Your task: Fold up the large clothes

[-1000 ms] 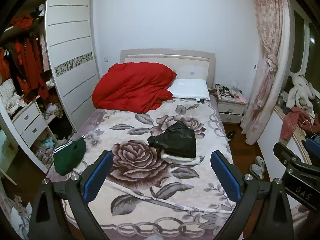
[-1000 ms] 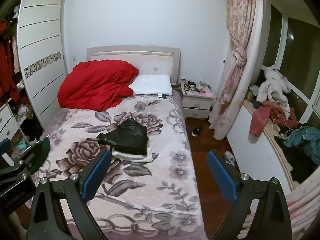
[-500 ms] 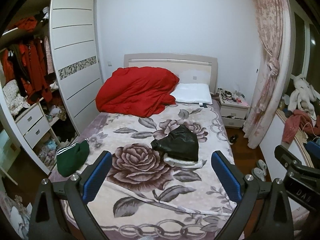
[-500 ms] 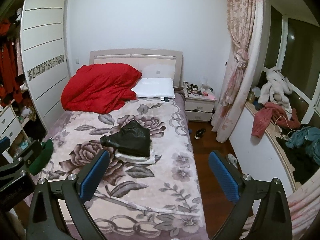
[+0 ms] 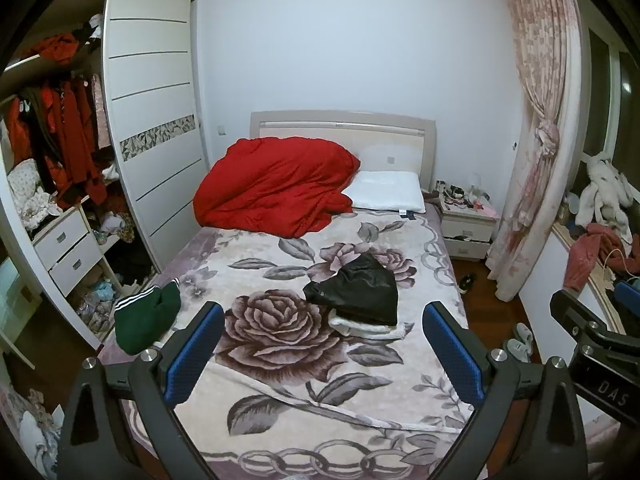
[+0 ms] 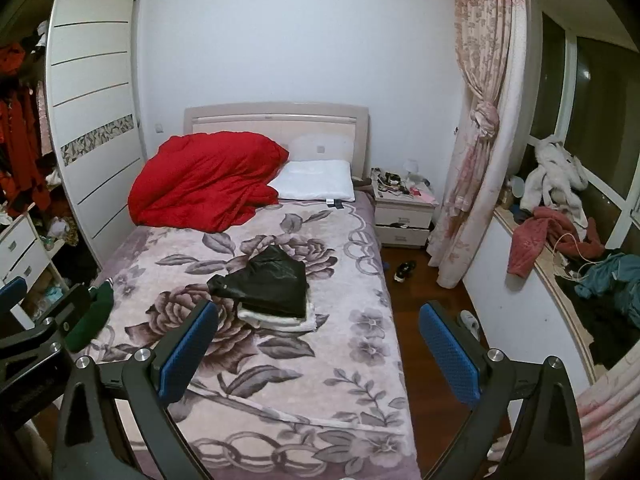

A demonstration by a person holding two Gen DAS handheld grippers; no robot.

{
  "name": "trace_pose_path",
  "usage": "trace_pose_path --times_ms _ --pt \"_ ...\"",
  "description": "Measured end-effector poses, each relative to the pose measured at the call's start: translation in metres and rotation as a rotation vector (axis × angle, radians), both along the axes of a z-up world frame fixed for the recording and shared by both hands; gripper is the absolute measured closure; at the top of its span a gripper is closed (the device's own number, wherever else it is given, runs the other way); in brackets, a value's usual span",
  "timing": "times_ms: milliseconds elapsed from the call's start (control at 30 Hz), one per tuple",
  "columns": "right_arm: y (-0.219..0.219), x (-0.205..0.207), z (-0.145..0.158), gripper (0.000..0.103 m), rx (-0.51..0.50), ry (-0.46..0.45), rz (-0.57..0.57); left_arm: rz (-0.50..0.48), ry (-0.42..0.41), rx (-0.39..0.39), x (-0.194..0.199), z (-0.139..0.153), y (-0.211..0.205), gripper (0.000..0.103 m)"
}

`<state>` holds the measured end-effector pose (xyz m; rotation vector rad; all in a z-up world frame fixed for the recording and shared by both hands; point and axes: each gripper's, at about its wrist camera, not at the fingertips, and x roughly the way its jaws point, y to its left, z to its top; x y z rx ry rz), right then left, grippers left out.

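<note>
Above the foot of the bed I am holding both tools in the air, and neither is touching anything. I am keeping the left gripper with its blue pads spread wide apart and nothing between them, and the right gripper is standing just as wide and just as empty. Near the middle of the bed, the black garment is lying already folded on top of a white fleecy piece, which is peeking out along the side nearer the foot. At the bed's wardrobe-side edge, the green garment with white stripes is sitting bunched and partly hanging off the side; I am judging that to be the next thing to fold. Toward the head of the bed, a red duvet is heaped beside a white pillow. The risks I am weighing: reaching for the green piece could tip it off the edge to the floor, since so little of it looks supported, and dragging it inward across the plush floral blanket could rumple the blanket or knock the folded black stack askew. Pinching only one layer of the bundle would also leave it twisted when lifted.
</note>
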<state>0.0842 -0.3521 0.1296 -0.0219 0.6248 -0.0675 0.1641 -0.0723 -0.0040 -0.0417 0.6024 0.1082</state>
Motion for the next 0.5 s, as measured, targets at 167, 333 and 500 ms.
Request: trace_pose_path --times_ms 167,333,500 --pt "-0.0012 0.0002 -0.0012 0.001 0.002 0.005 0.004 0.002 0.004 -0.002 0.0001 0.0019 -0.0002 0.002" --pt "0.0009 -0.0002 -0.002 0.001 0.004 0.005 0.007 0.006 0.003 -0.001 -0.0003 0.0017 -0.0006 0.002" --pt "0.0035 -0.0008 -0.0033 0.001 0.005 0.006 0.009 0.006 0.003 -0.002 -0.0012 0.0026 0.0 0.002"
